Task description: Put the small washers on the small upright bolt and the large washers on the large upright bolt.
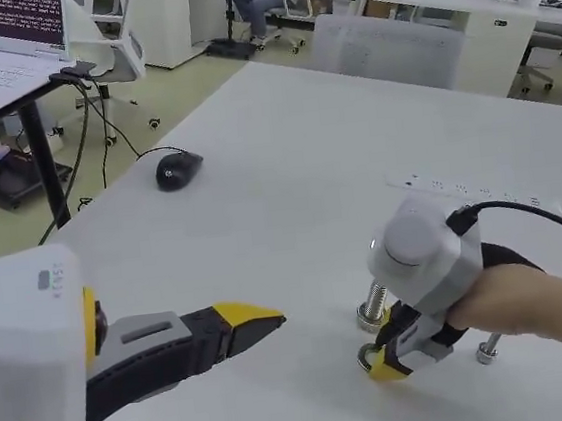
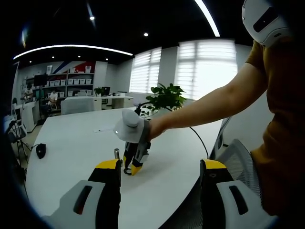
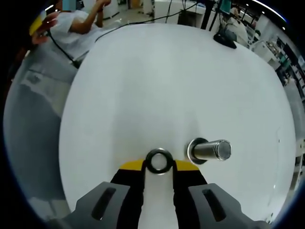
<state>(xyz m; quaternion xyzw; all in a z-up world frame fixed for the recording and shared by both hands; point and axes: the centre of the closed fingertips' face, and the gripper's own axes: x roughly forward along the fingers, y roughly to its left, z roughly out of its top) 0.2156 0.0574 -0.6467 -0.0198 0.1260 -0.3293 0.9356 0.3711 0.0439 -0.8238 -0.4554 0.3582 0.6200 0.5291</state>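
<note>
The large upright bolt (image 1: 374, 299) stands on the white table (image 1: 287, 170) with a washer around its foot. To its right, beside the hand, is the small bolt (image 1: 488, 350). My right gripper (image 1: 386, 362) points down at the table just in front of the large bolt and is shut on a metal washer (image 3: 158, 161). In the right gripper view the large bolt (image 3: 210, 150) stands just right of the yellow tips (image 3: 158, 167). My left gripper (image 1: 258, 322) hovers to the left, open and holding nothing (image 2: 161, 167), looking at the right gripper (image 2: 132, 168).
A black mouse (image 1: 178, 169) lies at the table's far left. A white power strip (image 1: 465, 189) lies behind the bolts, and a black cable (image 1: 522, 210) runs from the right gripper. A desk and chairs stand beyond the table. The person's arm (image 2: 209, 105) reaches across.
</note>
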